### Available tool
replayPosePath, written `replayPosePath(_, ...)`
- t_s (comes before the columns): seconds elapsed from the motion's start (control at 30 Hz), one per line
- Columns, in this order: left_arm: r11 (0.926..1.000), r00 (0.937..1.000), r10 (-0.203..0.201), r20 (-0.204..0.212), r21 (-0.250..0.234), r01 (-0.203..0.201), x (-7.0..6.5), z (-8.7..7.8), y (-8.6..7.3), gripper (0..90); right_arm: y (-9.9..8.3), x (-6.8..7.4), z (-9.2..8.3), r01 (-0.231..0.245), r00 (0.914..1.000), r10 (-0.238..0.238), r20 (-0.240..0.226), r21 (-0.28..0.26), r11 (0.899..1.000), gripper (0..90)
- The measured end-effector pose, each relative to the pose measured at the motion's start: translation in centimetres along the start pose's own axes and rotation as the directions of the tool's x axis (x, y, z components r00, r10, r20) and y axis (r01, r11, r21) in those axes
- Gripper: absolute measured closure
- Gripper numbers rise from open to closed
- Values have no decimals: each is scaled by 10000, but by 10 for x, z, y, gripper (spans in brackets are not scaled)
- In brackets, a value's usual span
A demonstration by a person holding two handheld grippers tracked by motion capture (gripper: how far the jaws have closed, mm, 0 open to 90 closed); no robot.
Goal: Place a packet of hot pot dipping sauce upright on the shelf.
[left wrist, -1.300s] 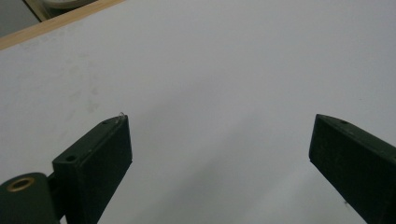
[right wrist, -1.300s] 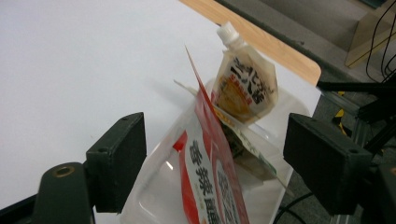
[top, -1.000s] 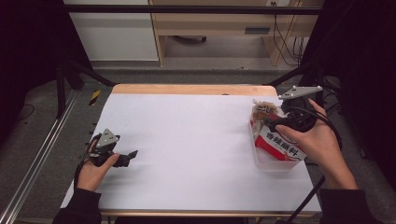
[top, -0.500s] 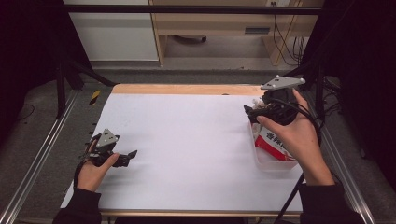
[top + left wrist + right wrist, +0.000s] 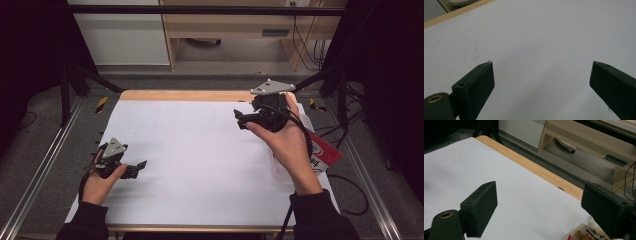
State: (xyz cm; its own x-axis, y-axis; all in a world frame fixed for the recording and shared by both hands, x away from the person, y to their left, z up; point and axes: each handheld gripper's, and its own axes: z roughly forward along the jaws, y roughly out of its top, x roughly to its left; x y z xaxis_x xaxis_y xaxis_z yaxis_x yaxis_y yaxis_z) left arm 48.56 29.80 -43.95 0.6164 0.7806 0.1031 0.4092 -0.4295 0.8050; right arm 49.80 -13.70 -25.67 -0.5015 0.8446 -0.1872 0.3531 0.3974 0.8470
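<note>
Currently listed: right gripper [image 5: 241,119], jaws spread wide and empty, held above the far right of the white table [image 5: 200,150]; left gripper [image 5: 137,167], jaws likewise apart and empty, resting low at the near left. Red-and-white snack packet [image 5: 322,152] lies at the right edge, partly hidden under the right hand [image 5: 282,142]. Step, as judged: between grasps; next move calls for lowering the right gripper back onto the packet.

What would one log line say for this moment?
left gripper: open, low over table | right gripper: open, raised | red-white packet: right edge
</note>
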Motion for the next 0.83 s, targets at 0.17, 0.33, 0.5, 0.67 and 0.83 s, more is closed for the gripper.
replayPosePath(0.17, 10000, 10000, 3, -14, 2, -3, 0, 0, 0, 57, -7, 11, 15, -23, 9998, 26, -195, 114, 9999, 131)
replayPosePath(0.33, 10000, 10000, -9, -52, -4, 9, 0, 0, 0, 54, -20, 21, 31, -166, 9990, 178, -416, 295, 9994, 127)
replayPosePath(0.5, 10000, 10000, -19, -84, -19, 19, 0, 0, 0, 51, -38, 32, 48, -270, 9980, 296, -550, 476, 9985, 127)
replayPosePath(0.67, 10000, 9999, -7, -114, -34, 7, 0, 0, 0, 50, -59, 42, 64, -353, 9974, 393, -608, 654, 9972, 122)
replayPosePath(0.83, 10000, 9998, -28, -197, -67, 27, -1, 0, 1, 48, -80, 51, 82, -468, 9957, 527, -766, 776, 9959, 94)
